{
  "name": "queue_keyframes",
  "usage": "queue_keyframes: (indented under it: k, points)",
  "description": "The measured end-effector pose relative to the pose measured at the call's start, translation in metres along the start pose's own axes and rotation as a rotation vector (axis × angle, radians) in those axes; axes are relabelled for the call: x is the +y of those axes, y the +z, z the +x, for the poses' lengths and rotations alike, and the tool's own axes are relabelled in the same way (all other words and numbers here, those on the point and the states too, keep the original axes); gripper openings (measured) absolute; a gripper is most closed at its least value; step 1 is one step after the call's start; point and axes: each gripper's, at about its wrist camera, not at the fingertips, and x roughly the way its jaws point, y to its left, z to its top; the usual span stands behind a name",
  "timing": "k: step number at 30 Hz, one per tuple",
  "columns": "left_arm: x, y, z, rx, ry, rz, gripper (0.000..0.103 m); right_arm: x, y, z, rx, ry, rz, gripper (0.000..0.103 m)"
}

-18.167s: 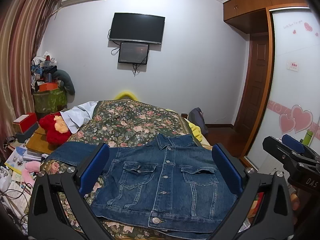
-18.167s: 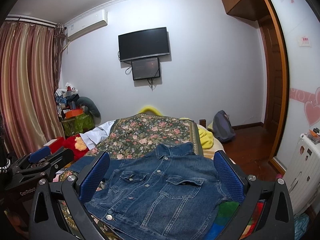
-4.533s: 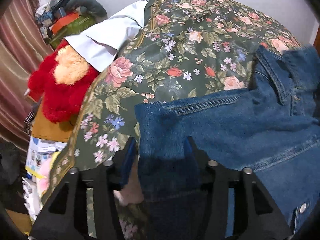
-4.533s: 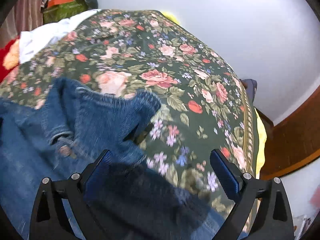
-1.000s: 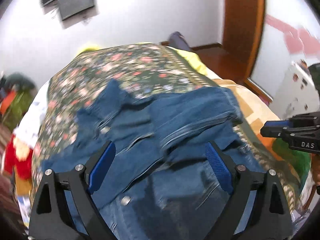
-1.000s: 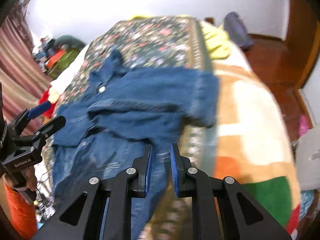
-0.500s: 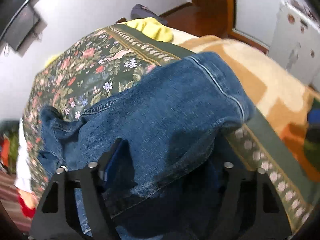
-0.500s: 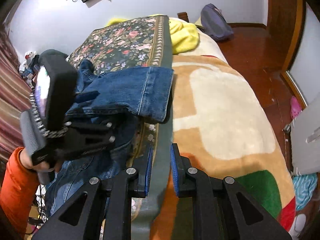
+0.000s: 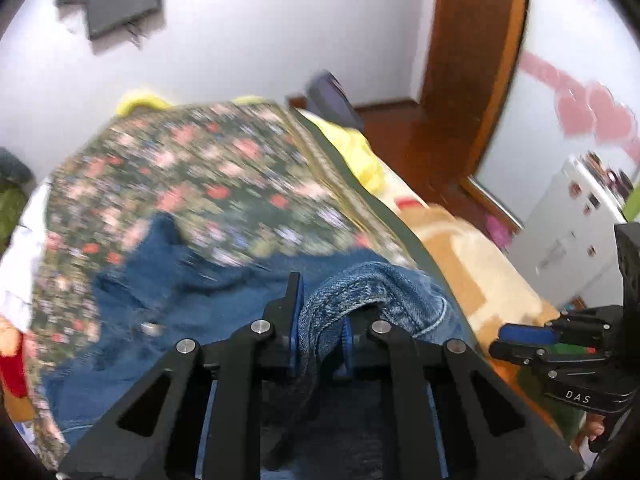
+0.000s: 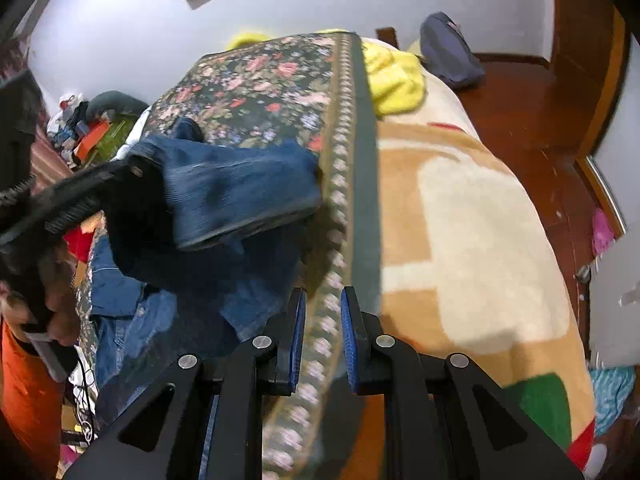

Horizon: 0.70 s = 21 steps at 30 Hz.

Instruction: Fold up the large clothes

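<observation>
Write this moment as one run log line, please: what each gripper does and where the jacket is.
left gripper: shut on sleeve, lifting it | right gripper: nearly shut, holding nothing | denim jacket: on floral blanket, sleeve raised | fold: unfinished

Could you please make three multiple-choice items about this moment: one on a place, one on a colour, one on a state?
1. Where does the yellow cloth lie?
A. on the far part of the bed, beyond the floral cover
B. on the wooden floor
C. on top of the denim jacket

2. What colour are the pads of the right gripper?
A. red
B. blue
C. white

3. In what state is the left gripper?
A. wide open above the bed
B. shut with nothing in it
C. shut on denim

Answers: 1 A, it lies past the cover's border near the far end; 2 B, both inner faces are blue; 3 C, a denim fold sits between its fingers.
</observation>
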Motion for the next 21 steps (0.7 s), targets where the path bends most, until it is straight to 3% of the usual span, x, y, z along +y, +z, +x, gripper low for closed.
queue_keyframes:
  k: [5, 7, 9, 11, 13, 14, 17, 18, 20, 21]
  points:
    - [0.058, -0.011, -0.029, -0.037, 0.087, -0.089, 0.016, 0.037, 0.023, 0.004, -0.025, 0.008, -0.095, 0.014]
    - [0.082, -0.028, -0.034, -0.029, 0.155, -0.111, 0.014, 0.052, 0.028, 0.015, -0.021, 0.011, -0.144, 0.014]
    - [0.107, -0.053, -0.034, 0.005, 0.181, -0.148, 0.014, 0.066, 0.032, 0.035, -0.021, -0.048, -0.213, 0.014]
    - [0.130, -0.083, -0.027, 0.059, 0.187, -0.197, 0.014, 0.076, 0.028, 0.066, 0.037, -0.198, -0.292, 0.014]
    - [0.149, -0.114, -0.018, 0.122, 0.175, -0.252, 0.014, 0.077, 0.022, 0.093, 0.108, -0.275, -0.343, 0.014]
    - [0.158, -0.130, -0.012, 0.156, 0.150, -0.287, 0.014, 0.075, 0.016, 0.106, 0.142, -0.301, -0.360, 0.014]
    - [0.174, -0.180, 0.005, 0.247, 0.058, -0.382, 0.016, 0.069, 0.011, 0.106, 0.124, -0.296, -0.362, 0.015]
    - [0.177, -0.197, 0.007, 0.260, 0.021, -0.405, 0.018, 0.068, 0.011, 0.105, 0.132, -0.304, -0.359, 0.022]
    - [0.176, -0.213, 0.008, 0.262, -0.009, -0.423, 0.021, 0.065, 0.011, 0.102, 0.127, -0.363, -0.354, 0.049]
    - [0.175, -0.220, 0.005, 0.254, -0.022, -0.434, 0.024, 0.063, 0.011, 0.101, 0.113, -0.398, -0.352, 0.070]
